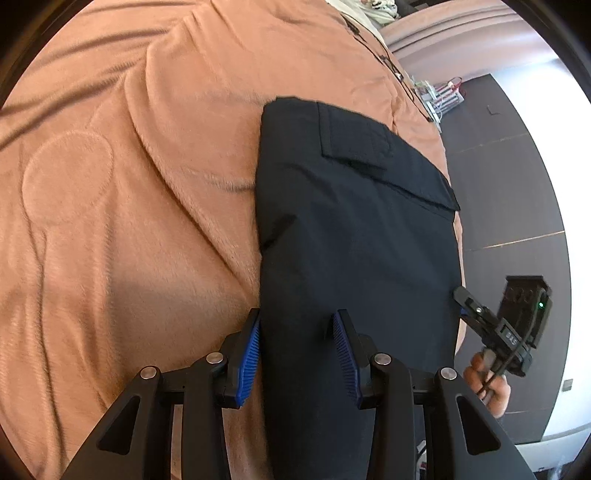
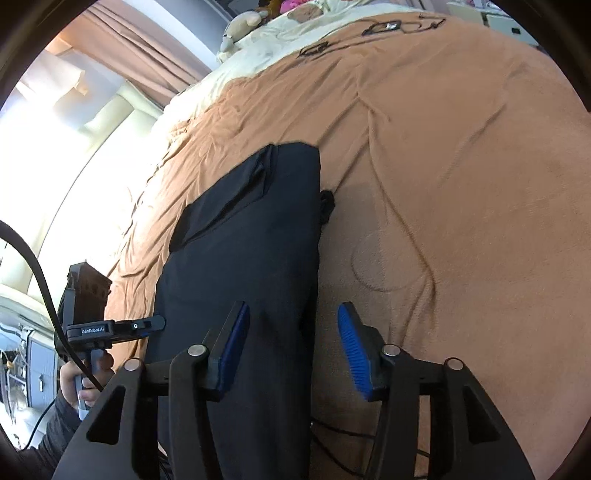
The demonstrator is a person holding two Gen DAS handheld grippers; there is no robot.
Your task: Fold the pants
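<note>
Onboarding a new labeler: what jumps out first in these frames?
The black pants lie lengthwise on an orange blanket, a flapped pocket at the far end. Both grippers stand at the near end with blue-padded jaws apart: left gripper, right gripper.

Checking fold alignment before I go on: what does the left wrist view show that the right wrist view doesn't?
Only the left wrist view shows the flapped pocket on the far end of the black pants and the dark floor past the bed edge. Only the right wrist view shows curtains, a cream pillow area and a small black bit poking out beside the pants. Both show the pants on the orange blanket, with open jaws over their near end.
</note>
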